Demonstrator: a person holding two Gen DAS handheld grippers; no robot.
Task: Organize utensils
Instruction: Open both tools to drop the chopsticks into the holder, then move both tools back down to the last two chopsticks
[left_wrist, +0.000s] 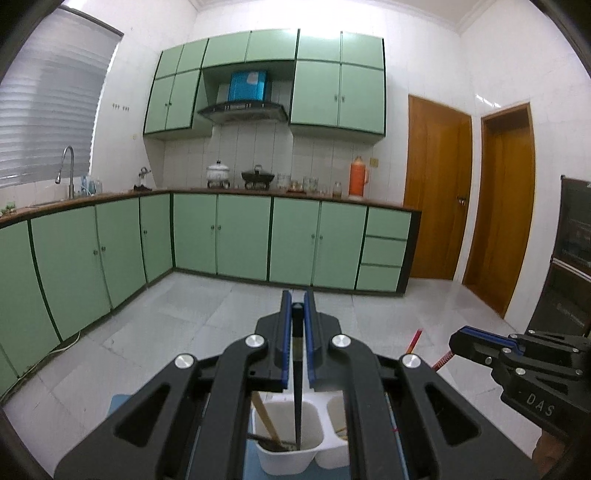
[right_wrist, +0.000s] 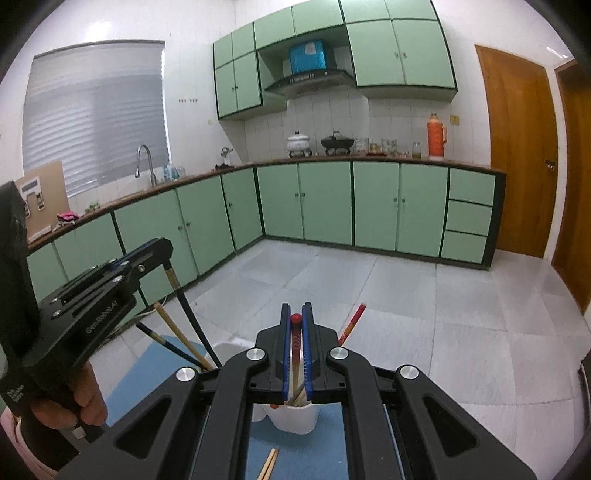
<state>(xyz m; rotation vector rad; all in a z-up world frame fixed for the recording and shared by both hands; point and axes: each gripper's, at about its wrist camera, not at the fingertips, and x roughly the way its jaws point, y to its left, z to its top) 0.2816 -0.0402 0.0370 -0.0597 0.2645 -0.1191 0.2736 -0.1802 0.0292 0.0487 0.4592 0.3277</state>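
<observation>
Seen from the left wrist, the left hand-held gripper (left_wrist: 297, 295) pinches a black chopstick (left_wrist: 297, 413) reaching down into a white holder (left_wrist: 288, 458), while from the right wrist the right hand-held gripper (right_wrist: 296, 308) clamps a red-tipped chopstick (right_wrist: 295, 345) above another white cup (right_wrist: 295, 419) on a blue mat (right_wrist: 332, 446).

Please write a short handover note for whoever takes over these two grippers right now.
Left gripper: shut on a black chopstick, its lower end inside the left compartment of the white holder.
Right gripper: shut on a red-tipped chopstick, above the holder's right compartment.
Done: several chopsticks already stand in both compartments.
Left: release both held chopsticks into their compartments; a wooden pair is lying on the blue mat and needs sorting.
</observation>
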